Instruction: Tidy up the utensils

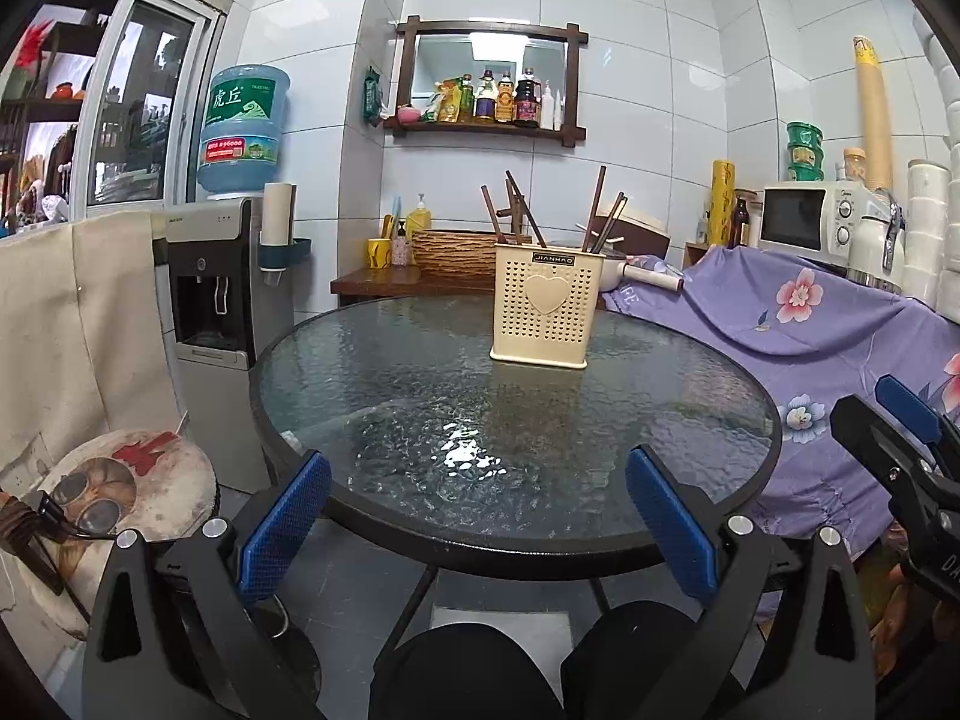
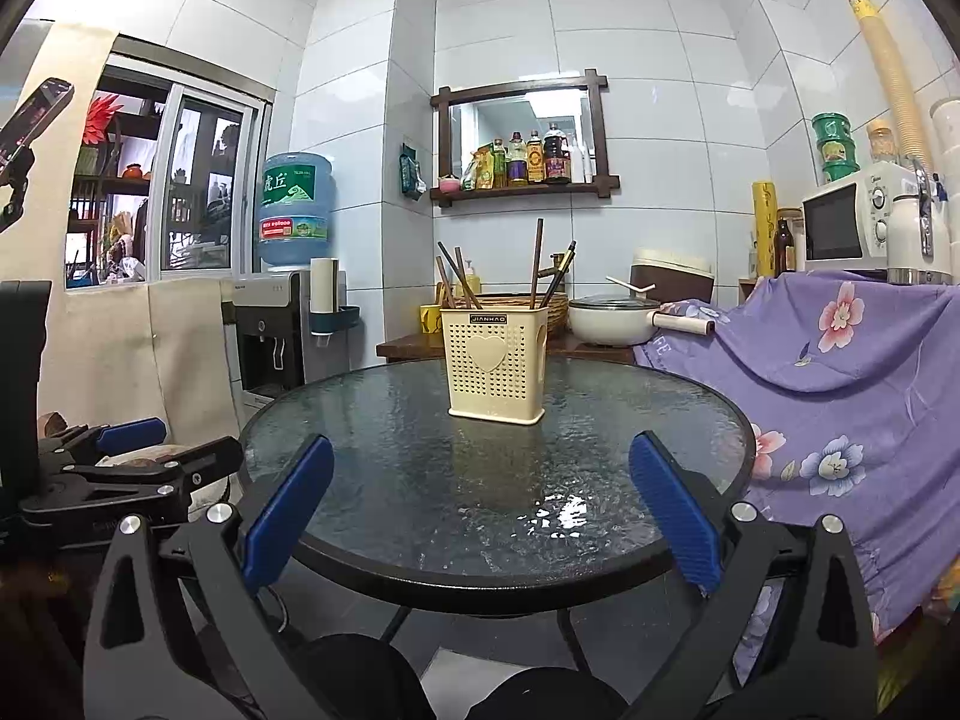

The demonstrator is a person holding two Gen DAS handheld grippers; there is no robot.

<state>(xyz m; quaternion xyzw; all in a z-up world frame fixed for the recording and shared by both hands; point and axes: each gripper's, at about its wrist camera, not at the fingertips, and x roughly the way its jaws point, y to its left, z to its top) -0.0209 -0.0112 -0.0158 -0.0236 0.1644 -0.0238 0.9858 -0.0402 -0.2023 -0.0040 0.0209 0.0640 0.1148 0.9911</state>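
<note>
Both hand-held grippers, left (image 1: 477,519) and right (image 2: 480,516), hover spread and empty before the round glass worktop (image 2: 420,480). Brown wooden chopsticks (image 2: 536,264) stand in the cream perforated plastic holder (image 2: 495,369) mid-worktop; sorting seems nearly finished, perhaps needing only straightening.

Glossy rippled glass table (image 1: 372,372), perforated matt plastic holder (image 1: 543,312), wooden chopsticks (image 1: 597,204)

"JIANHAO" on the cream utensil holder (image 1: 545,306) — "虎丘" on the blue water jug (image 1: 245,127).
</note>
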